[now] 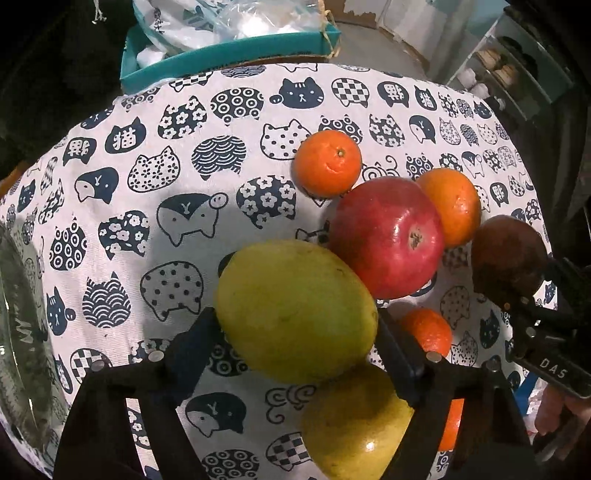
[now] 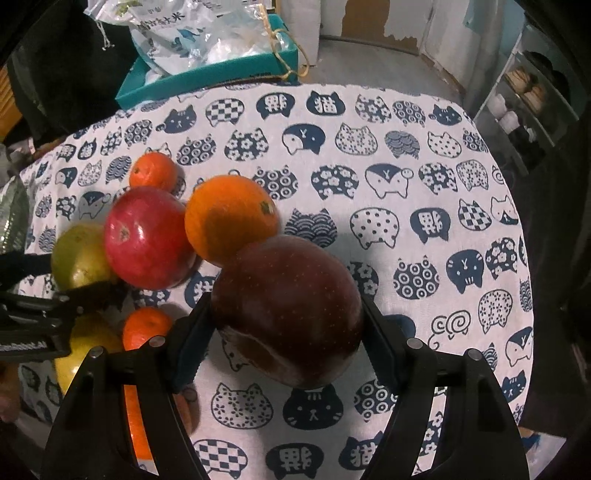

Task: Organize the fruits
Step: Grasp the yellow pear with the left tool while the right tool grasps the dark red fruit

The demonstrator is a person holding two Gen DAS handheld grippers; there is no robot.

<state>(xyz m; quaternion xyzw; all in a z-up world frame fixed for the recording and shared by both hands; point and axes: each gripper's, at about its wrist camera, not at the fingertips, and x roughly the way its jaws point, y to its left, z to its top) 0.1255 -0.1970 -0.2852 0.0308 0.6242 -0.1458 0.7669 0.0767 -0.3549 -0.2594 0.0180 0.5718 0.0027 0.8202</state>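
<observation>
Yellow-green mango (image 1: pixel 295 310) pinched between the fingers of the left gripper (image 1: pixel 299 354), lifted over the cat-print cloth (image 1: pixel 177 177) covering the table. Dark red apple (image 2: pixel 288 314) clamped likewise in the right gripper (image 2: pixel 284 343), held above the cloth toward the near edge. Red apple (image 1: pixel 386 236) on the cloth mid-table, touching an orange (image 1: pixel 452 205) on its far right side. Tangerine (image 1: pixel 327 162) just beyond, toward the far edge, close to the red apple; contact cannot be told. Second mango (image 1: pixel 354 424) near the near edge, below the held one. Small tangerine (image 1: pixel 428 330) beside it, partly hidden behind the left gripper's finger. Glass bowl (image 1: pixel 18 332) at the left edge, only partly in view. Teal box (image 2: pixel 207 74) with plastic bags (image 2: pixel 207 33) past the far edge.
</observation>
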